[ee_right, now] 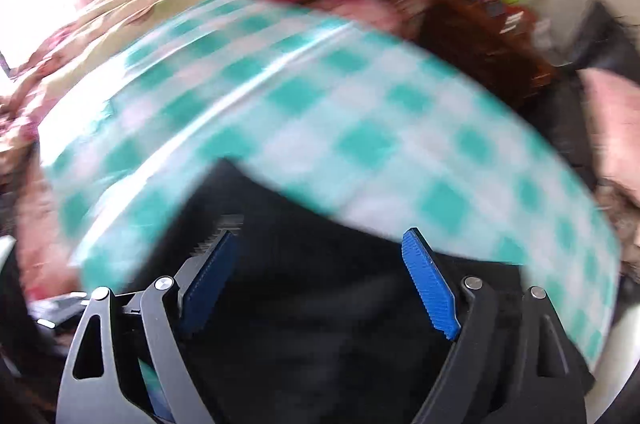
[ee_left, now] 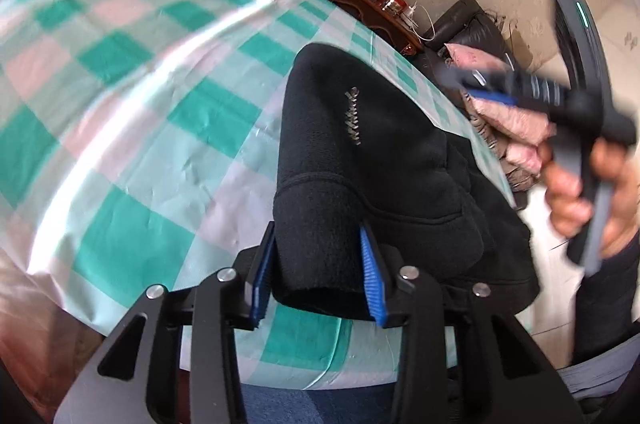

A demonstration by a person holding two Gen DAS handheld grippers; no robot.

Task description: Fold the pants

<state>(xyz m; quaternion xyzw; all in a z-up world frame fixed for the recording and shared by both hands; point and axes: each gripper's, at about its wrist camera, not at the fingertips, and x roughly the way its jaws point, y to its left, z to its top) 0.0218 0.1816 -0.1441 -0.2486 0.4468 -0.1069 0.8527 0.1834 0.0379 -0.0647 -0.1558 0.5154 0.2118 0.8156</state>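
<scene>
Right wrist view (blurred): black pants (ee_right: 320, 304) indistinct.

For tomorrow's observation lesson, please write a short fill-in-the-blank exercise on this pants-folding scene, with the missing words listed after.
1. The left gripper has its jaws closed on the ____ pants.
2. The pants lie on a cloth checked in white and ____.
3. The right gripper has its jaws ____, with nothing clamped between them.
4. The pads on the jaws are ____ in colour.

Missing words: black; green; open; blue
</scene>
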